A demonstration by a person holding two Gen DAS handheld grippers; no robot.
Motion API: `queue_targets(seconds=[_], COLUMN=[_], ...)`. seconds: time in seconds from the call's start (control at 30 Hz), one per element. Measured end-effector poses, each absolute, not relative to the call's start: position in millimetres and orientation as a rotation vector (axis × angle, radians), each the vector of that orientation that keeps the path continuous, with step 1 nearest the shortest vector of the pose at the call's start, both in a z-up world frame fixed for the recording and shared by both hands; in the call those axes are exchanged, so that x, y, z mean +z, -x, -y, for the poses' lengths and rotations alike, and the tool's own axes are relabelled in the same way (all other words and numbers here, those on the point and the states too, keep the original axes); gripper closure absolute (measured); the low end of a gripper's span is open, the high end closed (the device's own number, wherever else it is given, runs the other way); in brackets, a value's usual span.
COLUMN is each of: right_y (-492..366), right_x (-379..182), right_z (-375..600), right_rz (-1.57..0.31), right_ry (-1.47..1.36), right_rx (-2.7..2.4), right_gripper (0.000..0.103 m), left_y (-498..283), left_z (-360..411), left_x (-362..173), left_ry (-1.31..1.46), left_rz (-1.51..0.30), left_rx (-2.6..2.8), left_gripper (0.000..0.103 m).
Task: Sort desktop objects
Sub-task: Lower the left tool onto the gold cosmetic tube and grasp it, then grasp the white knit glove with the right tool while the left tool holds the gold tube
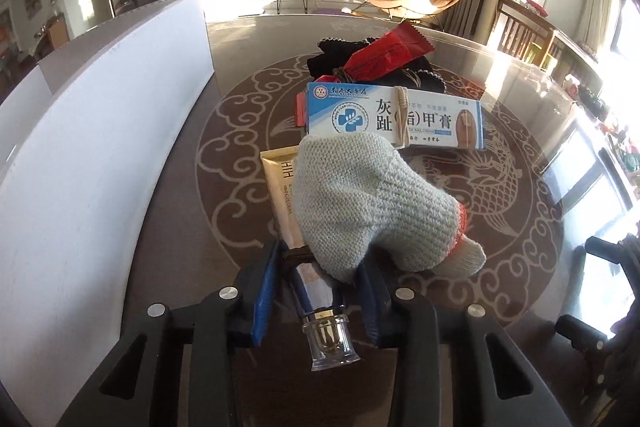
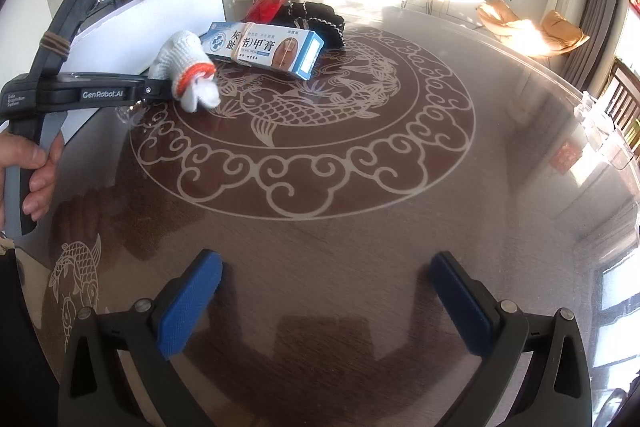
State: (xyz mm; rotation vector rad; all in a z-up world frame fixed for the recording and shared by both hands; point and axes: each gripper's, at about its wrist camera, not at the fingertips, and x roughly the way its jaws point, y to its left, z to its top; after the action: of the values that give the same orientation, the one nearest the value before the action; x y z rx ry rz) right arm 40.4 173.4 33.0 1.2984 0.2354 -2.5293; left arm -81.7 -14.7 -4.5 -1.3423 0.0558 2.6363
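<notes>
The round, glass-topped brown table point(image 2: 360, 227) with its pale fish and cloud pattern carries everything; a tall white board point(image 1: 100, 131) stands along its left side; beyond the pattern's middle lies a heap of black knitted cloth point(image 1: 332, 61) with a red foil wrapper point(image 1: 384, 55) resting on top; just in front of it sits a blue and white medicine carton bound with a rubber band point(image 1: 394, 117); a grey-white knitted work glove with an orange cuff band point(image 1: 360, 203) lies against the carton's near edge and over a gold cosmetic tube with a clear cap point(image 1: 282, 187). The left claw point(image 1: 316, 291) sits low and level at the table, its blue pads closed in on the tube's lower end, with the cap pointing back toward the camera; the glove droops over the right pad. The right claw point(image 2: 324, 301) hovers above bare table, well apart from the pile, spread wide and holding nothing; the person's left hand point(image 2: 28, 171) wraps the left claw's handle.
</notes>
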Motion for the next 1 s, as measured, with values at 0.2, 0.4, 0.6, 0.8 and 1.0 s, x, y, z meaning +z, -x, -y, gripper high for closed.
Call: queue_targets(seconds=[0.2,0.4,0.6,0.8,1.0], right_y=[-40,-40,-40,-2,46], right_x=[33,33,38,77,57], right_z=[-173,-173,-176,-119,-43], right_rz=[-0.235,-0.235,-0.122,0.067,-0.109], right_ry=[-1.298,-1.298,-1.241,-1.126,-1.284], right_rx=[-2.529,-2.529,-2.462,-2.148,-1.907], right_gripper=[0.000,0.000,0.000,0.000,0.039], left_y=[21,25,25,25,23], left_z=[12,10,18,13,20], left_x=[-7,-8,-8,-9,-8], left_ry=[1.268,1.284,1.276,1.267,1.261], left_rz=[-0.022,-0.047,0.032,0.004,0.087], left_rx=[2.637,2.634,2.641,2.621,2.594], left_gripper=[0.058,0.039,0.038,0.037,0.036])
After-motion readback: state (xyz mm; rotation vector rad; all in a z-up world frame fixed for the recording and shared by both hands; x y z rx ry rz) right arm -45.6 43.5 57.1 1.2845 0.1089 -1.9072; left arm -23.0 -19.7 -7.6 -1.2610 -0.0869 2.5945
